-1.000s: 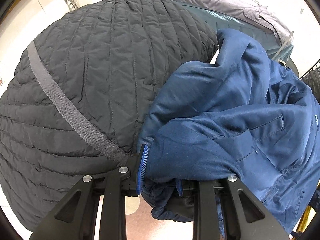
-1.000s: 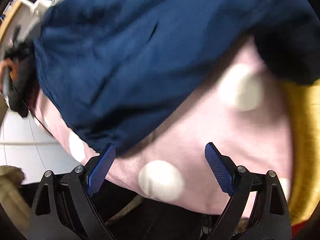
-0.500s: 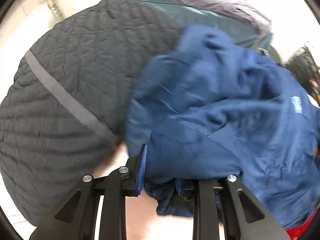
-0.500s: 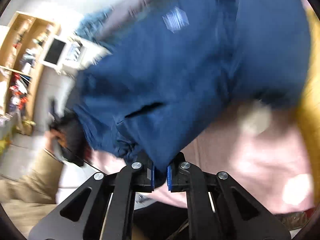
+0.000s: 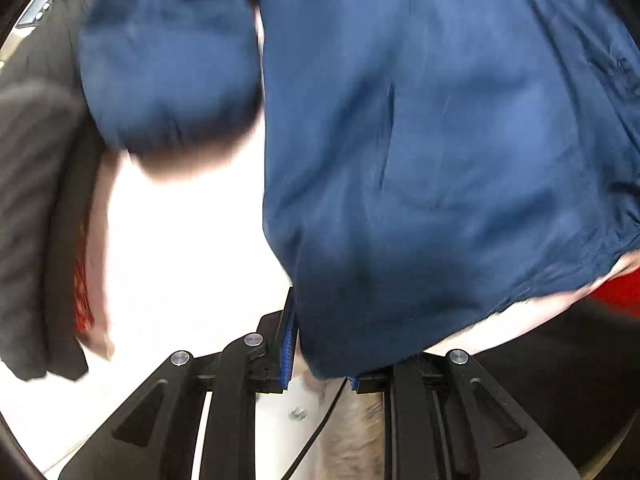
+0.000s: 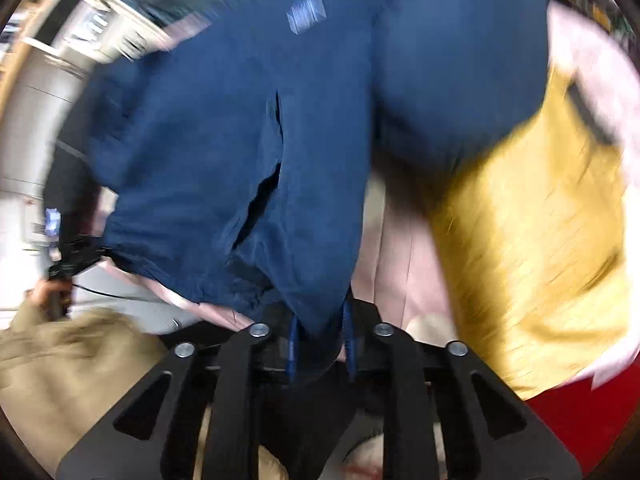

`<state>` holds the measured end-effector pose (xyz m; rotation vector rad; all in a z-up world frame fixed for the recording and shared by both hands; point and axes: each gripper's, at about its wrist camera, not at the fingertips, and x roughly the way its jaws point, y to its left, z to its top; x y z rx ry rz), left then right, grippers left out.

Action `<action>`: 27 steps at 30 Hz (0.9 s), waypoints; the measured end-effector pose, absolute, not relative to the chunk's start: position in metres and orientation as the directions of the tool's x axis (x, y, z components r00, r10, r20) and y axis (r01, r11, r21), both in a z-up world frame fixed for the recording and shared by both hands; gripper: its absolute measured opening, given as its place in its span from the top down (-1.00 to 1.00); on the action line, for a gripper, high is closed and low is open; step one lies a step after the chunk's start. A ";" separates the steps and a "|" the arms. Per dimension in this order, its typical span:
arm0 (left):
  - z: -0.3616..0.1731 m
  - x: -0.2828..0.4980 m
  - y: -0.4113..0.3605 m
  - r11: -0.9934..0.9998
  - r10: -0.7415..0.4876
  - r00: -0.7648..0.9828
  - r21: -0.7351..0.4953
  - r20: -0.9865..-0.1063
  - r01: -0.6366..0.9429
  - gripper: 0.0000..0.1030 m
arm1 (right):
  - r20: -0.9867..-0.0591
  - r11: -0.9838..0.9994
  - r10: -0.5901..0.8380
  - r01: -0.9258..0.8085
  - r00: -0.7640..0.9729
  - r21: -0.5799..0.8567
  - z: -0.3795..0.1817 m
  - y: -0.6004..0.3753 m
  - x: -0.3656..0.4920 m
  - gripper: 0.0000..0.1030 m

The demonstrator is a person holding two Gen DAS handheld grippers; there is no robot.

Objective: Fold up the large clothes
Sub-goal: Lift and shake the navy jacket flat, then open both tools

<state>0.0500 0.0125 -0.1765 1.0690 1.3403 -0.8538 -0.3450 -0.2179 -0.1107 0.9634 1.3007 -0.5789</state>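
Blurred shelves behind, both hand-held grippers clamping navy jacket, hem hidden.

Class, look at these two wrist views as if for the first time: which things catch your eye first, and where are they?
A big navy blue jacket fills most of both views, its lower edge pinched by the left gripper and the right gripper. In the right wrist view, a mustard yellow cloth glows to the jacket's right. In the left wrist view, a dark quilted garment lies at the left edge.
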 end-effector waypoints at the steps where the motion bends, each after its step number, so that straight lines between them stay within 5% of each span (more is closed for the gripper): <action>1: -0.184 0.052 0.020 0.344 0.115 0.055 0.091 -0.992 0.934 0.65 | -0.972 0.486 0.147 0.842 0.184 0.233 -0.130 -0.212 -0.348 0.46; 3: -0.186 0.058 0.029 0.387 0.098 0.019 0.056 -0.995 0.921 0.65 | -0.982 0.464 0.120 0.867 0.144 0.183 -0.143 -0.209 -0.357 -0.17; 4: -0.185 0.059 0.030 0.387 0.085 0.005 0.037 -0.996 0.921 0.59 | -0.985 0.430 0.121 0.888 0.124 0.165 -0.145 -0.210 -0.367 -0.27; 8: -0.161 0.071 0.024 0.356 0.046 -0.004 0.012 -0.999 0.934 0.22 | -0.977 0.403 0.095 0.890 0.191 0.213 -0.122 -0.214 -0.390 -0.40; 12: -0.105 0.094 0.017 0.352 -0.208 -0.161 -0.228 -0.965 0.908 -0.38 | -0.973 0.480 0.047 0.849 0.225 0.220 -0.102 -0.217 -0.393 -0.59; 13: -0.096 0.097 0.014 0.325 -0.251 -0.199 -0.276 -0.947 0.905 -0.53 | -0.976 0.489 0.052 0.847 0.213 0.211 -0.107 -0.217 -0.391 -0.59; 19: -0.095 0.089 0.019 0.197 -0.182 -0.322 -0.355 -0.929 0.914 -0.56 | -0.949 0.470 0.197 0.826 0.245 0.311 -0.167 -0.192 -0.369 -0.50; 20: -0.103 0.080 0.025 0.171 -0.142 -0.315 -0.337 -0.938 0.926 -0.56 | -0.953 0.516 0.199 0.803 0.228 0.300 -0.167 -0.185 -0.366 0.13; 21: -0.104 0.075 0.038 0.152 -0.099 -0.287 -0.299 -0.953 0.942 -0.56 | -0.960 0.546 0.190 0.791 0.204 0.277 -0.170 -0.182 -0.367 0.38; 24: -0.117 0.088 0.055 0.192 -0.016 -0.207 -0.206 -0.978 0.960 -0.53 | -0.976 0.564 0.185 0.800 0.118 0.204 -0.177 -0.179 -0.379 0.39; 27: -0.094 0.115 0.057 0.318 -0.140 -0.234 -0.267 -0.962 0.910 -0.53 | -0.963 0.482 0.233 0.844 0.132 0.233 -0.176 -0.191 -0.392 0.29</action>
